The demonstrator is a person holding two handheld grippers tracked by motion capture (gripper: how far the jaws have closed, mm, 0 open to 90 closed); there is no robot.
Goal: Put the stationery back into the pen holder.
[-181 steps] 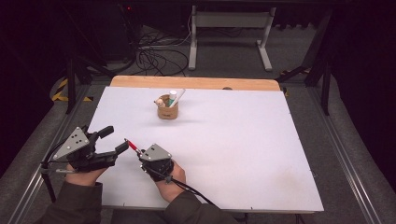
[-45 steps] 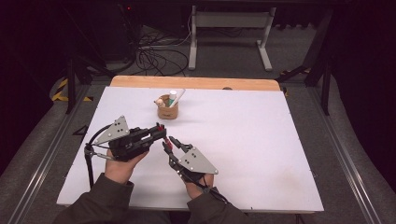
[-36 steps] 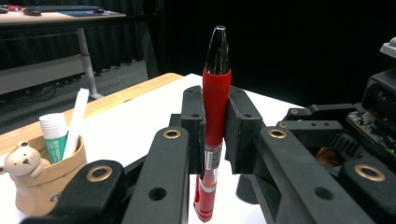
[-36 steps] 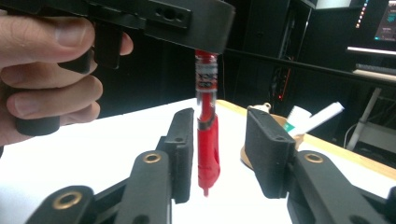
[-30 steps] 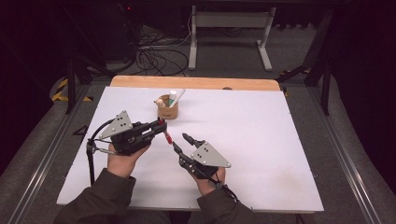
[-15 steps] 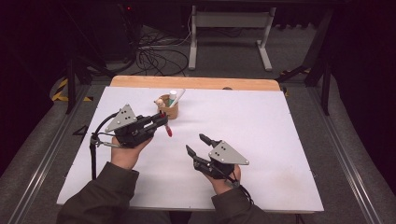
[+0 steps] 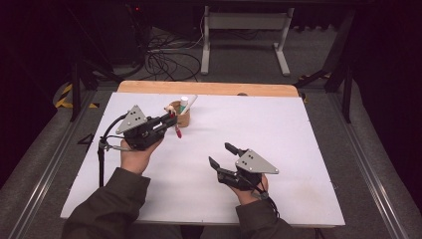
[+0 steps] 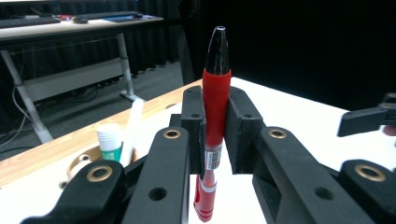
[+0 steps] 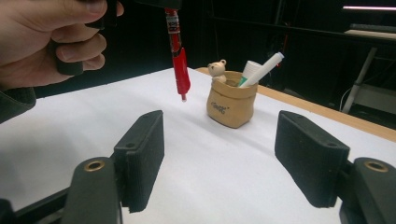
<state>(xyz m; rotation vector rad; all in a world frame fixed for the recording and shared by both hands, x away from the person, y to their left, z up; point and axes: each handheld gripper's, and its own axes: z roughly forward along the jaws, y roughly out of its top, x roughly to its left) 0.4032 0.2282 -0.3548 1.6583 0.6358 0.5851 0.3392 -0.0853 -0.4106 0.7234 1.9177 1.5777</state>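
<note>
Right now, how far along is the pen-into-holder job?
Done: the left gripper is clamped on the red pen; the right gripper stands open and apart. In hand: pen hangs beside the pen holder. Left: lower it in, release.

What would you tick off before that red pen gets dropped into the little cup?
1. Grip on the red pen: ok; the left claw is clamped on its barrel.
2. Pen upright: ok, hanging roughly vertical in the right gripper view.
3. Pen above the cup: not ok; it hangs beside it, short of the rim.
4. Room in the cup: cannot tell; a white marker and a white tube already stand in it.
5. Right claw out of the way: ok; open, holding nothing, off to the side.
</note>
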